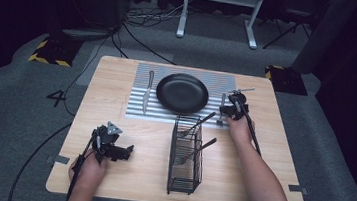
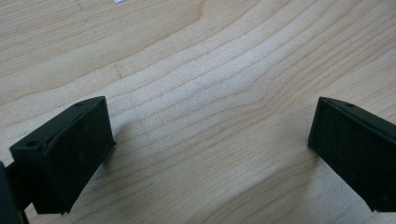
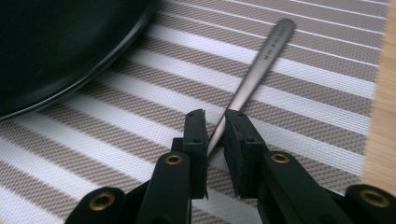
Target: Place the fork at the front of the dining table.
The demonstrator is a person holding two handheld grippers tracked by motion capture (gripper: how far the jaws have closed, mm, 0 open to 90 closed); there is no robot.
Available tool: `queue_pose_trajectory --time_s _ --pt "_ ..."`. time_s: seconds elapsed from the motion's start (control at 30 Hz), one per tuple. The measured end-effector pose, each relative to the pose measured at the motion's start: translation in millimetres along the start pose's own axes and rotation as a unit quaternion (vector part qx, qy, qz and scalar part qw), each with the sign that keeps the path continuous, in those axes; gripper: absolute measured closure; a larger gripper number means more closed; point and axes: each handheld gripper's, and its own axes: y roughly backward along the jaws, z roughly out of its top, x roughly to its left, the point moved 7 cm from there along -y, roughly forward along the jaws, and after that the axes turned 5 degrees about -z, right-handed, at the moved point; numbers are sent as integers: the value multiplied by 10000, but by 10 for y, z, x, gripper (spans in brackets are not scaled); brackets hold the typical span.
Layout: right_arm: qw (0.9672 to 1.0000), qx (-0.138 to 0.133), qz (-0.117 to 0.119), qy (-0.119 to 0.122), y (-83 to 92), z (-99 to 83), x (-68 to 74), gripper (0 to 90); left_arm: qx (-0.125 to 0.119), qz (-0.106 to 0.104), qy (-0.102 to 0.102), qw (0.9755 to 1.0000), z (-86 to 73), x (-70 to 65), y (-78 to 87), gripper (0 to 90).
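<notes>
Forearms enter from the bottom of the high view. At lower left, the left gripper rests low on the bare wooden table, its jaws spread wide with nothing between them; in the left gripper view only wood grain lies between the black pads. Centre, a black wire caddy holds utensils, their handles leaning toward the upper right. Farther up at right, the right gripper has its jaws narrowed around a slim metal utensil handle lying on the striped placemat, just right of the black plate. At the mat's left edge lies a knife
</notes>
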Motion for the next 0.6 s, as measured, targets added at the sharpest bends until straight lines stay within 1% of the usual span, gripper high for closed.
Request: queue_pose_trajectory --time_s 0.07,0.13,0.2,0.23,0.3,0.33,0.37,0.4,0.43,0.47,0.5,0.53,0.57,0.6 --pt "9996 -25 129 -237 -15 0 -66 776 0 0 0 10000 0 0 0 1" --pt "9991 -45 291 -301 -19 -6 -88 746 0 0 -1 10000 0 0 0 1" --pt "9989 -149 357 -282 29 0 -94 705 1 0 -1 10000 -1 1 0 1" --pt "9988 -180 388 -248 74 -4 -85 696 -2 0 10 10000 -1 0 0 0" --pt "9989 -204 421 -65 184 -24 -52 678 -3 1 12 10000 -1 -1 0 0" --pt "9988 -227 419 54 249 -41 -30 674 -2 3 8 10000 0 0 0 0" --pt "9977 -372 469 314 402 -93 28 663 -2 1 12 10000 -1 -1 0 0" --pt "9971 -386 516 402 474 -136 58 654 0 3 7 10000 0 0 0 1" --pt "9971 -386 516 402 474 -136 58 654 0 3 7 10000 0 0 0 1" --pt "9958 -331 626 582 585 -246 126 645 1 -1 0 10000 0 0 0 1" --pt "9958 -331 626 582 585 -246 126 645 -3 1 12 10000 0 -1 0 1" --pt "9940 -270 862 617 679 -358 197 639 2 2 -4 10000 0 1 0 0" --pt "9940 -270 862 617 679 -358 197 639 -1 0 11 10000 -1 -1 0 0" --pt "9918 -237 1129 545 725 -403 245 638 0 0 1 10000 0 0 0 1"
